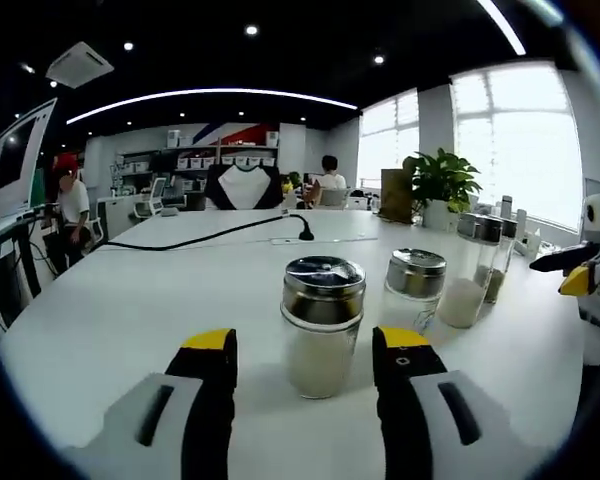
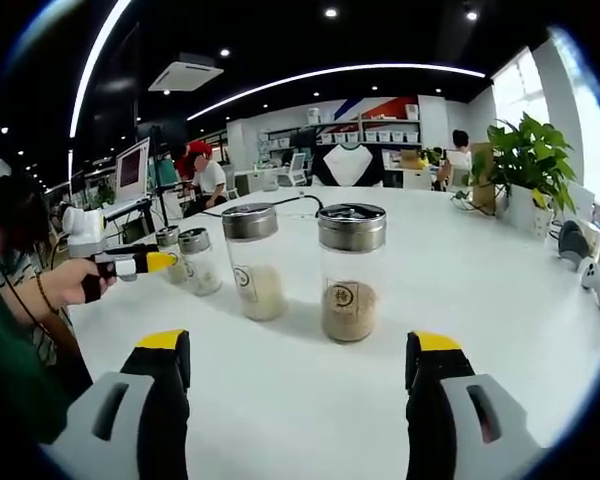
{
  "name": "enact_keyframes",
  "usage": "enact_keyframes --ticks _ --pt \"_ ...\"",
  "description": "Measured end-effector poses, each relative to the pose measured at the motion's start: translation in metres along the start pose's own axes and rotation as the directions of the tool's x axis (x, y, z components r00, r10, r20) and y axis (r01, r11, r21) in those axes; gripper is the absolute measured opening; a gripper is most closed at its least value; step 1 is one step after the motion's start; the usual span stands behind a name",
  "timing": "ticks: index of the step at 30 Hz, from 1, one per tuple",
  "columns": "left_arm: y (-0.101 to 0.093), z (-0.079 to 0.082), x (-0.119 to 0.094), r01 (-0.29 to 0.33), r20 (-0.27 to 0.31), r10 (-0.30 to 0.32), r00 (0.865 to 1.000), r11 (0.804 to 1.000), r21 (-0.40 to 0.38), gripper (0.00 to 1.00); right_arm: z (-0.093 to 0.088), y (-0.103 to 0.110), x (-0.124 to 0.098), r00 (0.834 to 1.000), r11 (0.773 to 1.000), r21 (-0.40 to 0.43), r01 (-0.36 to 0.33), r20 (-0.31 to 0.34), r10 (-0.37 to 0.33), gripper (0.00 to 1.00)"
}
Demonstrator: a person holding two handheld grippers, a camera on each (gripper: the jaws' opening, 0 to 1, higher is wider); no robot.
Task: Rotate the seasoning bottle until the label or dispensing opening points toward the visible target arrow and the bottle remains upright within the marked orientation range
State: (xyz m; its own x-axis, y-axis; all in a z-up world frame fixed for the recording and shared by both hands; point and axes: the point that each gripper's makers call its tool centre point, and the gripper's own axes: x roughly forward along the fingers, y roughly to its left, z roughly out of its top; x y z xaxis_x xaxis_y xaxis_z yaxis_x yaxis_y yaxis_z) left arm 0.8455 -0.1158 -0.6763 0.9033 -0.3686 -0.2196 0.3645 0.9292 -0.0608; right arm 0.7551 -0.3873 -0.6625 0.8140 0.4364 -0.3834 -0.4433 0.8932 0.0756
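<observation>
A wide white counter (image 1: 130, 310) is being used as the work surface, and several glass seasoning bottles with metal lids are standing upright on it. In the left gripper view, the nearest seasoning bottle (image 1: 322, 325), holding pale granules, is being framed between the jaws of the left tongs (image 1: 308, 362), which are being held open and are not touching the glass. Just behind it a second bottle (image 1: 413, 288) is standing, with a taller jar (image 1: 473, 270) further right.

In the right gripper view, the right tongs (image 2: 298, 365) are being held wide open, well short of a brown-filled bottle (image 2: 350, 271) whose small round label is facing the camera, and of a pale-filled bottle (image 2: 253, 262) beside it. A person's hand (image 2: 75, 282) is being seen at the left of that view, holding the other gripper toward two smaller jars (image 2: 196, 260).

No target arrow can be made out on the counter, so the heading is being left uncertain. If the left jaws are closed off-centre or too high on the smooth glass, the bottle is likely to be tipped or slid rather than turned, and the close neighbour behind could be knocked.
</observation>
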Motion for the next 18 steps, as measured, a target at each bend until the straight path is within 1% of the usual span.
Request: enact_keyframes --ticks 3,4,6,7,9,11,18 --pt "0.001 -0.003 0.001 -0.047 -0.014 0.047 0.999 0.999 -0.007 0.57 0.000 0.000 0.000 1.000 1.000 -0.003 0.002 0.000 -0.002 0.91" --pt "0.001 -0.005 0.002 -0.052 -0.021 0.051 0.998 0.998 -0.020 0.57 0.000 0.000 0.000 1.000 1.000 -0.009 0.001 -0.002 -0.001 0.91" --pt "-0.003 -0.011 0.005 -0.028 -0.033 0.026 0.999 0.997 -0.065 0.56 0.000 0.002 0.000 1.000 1.000 -0.017 0.000 -0.009 0.000 0.91" --pt "-0.002 -0.011 0.006 -0.038 -0.033 0.036 0.999 0.997 -0.067 0.55 0.000 0.002 0.000 1.000 1.000 -0.018 -0.002 -0.007 0.002 0.91" --pt "-0.002 -0.009 0.006 -0.048 -0.025 0.046 0.999 0.998 -0.045 0.55 -0.001 0.003 0.000 1.000 1.000 -0.020 -0.006 -0.009 0.006 0.91" --pt "-0.001 -0.008 0.006 -0.057 -0.025 0.056 0.998 0.997 -0.045 0.54 -0.001 0.002 -0.001 1.000 1.000 -0.024 -0.003 -0.011 0.003 0.91" --pt "0.003 0.005 0.010 -0.067 0.001 0.067 0.998 0.997 -0.047 0.48 0.000 0.002 -0.001 1.000 1.000 -0.015 0.002 -0.009 -0.002 0.91"
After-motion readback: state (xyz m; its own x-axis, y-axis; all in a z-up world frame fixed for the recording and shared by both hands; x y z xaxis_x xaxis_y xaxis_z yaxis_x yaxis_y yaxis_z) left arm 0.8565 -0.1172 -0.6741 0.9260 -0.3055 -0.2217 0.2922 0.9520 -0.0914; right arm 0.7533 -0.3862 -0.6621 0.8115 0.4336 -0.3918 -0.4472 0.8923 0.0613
